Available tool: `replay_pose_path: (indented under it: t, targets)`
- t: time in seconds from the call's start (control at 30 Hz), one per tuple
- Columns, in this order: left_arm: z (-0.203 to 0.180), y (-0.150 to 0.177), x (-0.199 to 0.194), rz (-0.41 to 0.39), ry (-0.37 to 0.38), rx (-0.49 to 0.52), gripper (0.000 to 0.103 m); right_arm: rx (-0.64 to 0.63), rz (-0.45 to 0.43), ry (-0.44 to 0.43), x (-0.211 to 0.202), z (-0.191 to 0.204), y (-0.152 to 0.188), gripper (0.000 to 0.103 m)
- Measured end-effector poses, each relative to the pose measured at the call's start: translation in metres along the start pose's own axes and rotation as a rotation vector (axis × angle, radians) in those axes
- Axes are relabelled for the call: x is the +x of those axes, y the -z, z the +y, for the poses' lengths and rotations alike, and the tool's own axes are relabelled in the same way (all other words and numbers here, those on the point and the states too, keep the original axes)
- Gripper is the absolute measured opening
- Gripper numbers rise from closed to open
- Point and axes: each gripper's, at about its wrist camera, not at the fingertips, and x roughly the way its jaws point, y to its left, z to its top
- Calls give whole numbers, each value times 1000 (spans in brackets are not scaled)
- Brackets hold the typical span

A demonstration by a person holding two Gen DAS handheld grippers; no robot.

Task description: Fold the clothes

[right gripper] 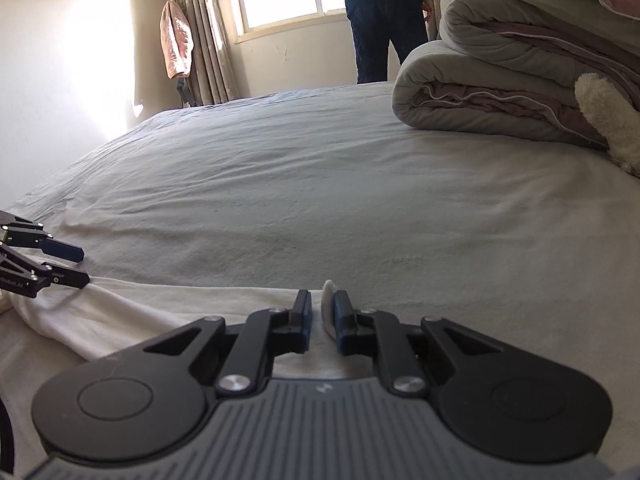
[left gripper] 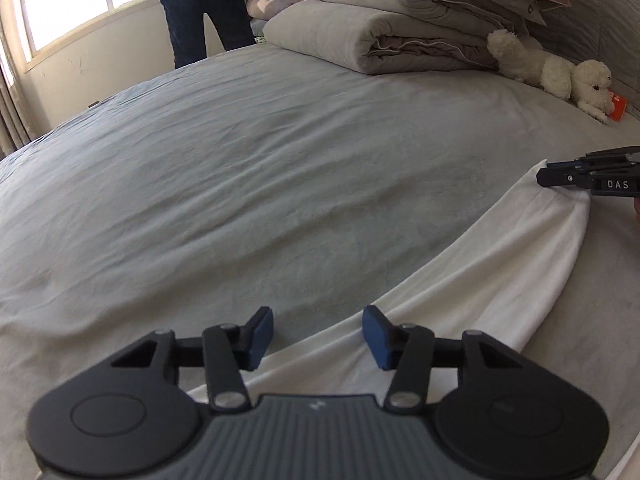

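Note:
A white garment lies stretched in a long band across the near side of the grey bed sheet. My left gripper is open over one end; the cloth's edge runs under the gap and neither blue pad presses on it. In the right wrist view the left gripper shows at the far left, fingers apart, the lower one resting at the garment end. My right gripper is shut on a raised fold of the white cloth. From the left wrist view the right gripper pinches the far corner.
Folded grey duvets are stacked at the head of the bed, with a white plush toy and a red box beside them. A person in dark trousers stands by the window beyond the bed. A pink towel hangs by the curtain.

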Motion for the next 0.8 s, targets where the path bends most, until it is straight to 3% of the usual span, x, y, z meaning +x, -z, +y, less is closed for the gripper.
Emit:
replay_pose_path:
  t: [0.03, 0.13, 0.23, 0.47, 0.8]
  targets:
    - [0, -1, 0, 7, 28, -12, 16, -18, -7, 7, -1, 3, -1, 5]
    - [-7, -1, -2, 14, 40, 19, 1, -56, -54, 45, -8, 9, -4, 3]
    - [-15, -3, -4, -11, 6, 57, 0, -32, -113, 82, -17, 4, -9, 3]
    - [0, -17, -8, -121, -71, -36, 0, 21, -197, 135, -20, 1, -16, 3]
    - [1, -25, 25, -97, -159, -20, 0, -133, 7, 222, 34, 13, -49, 2]
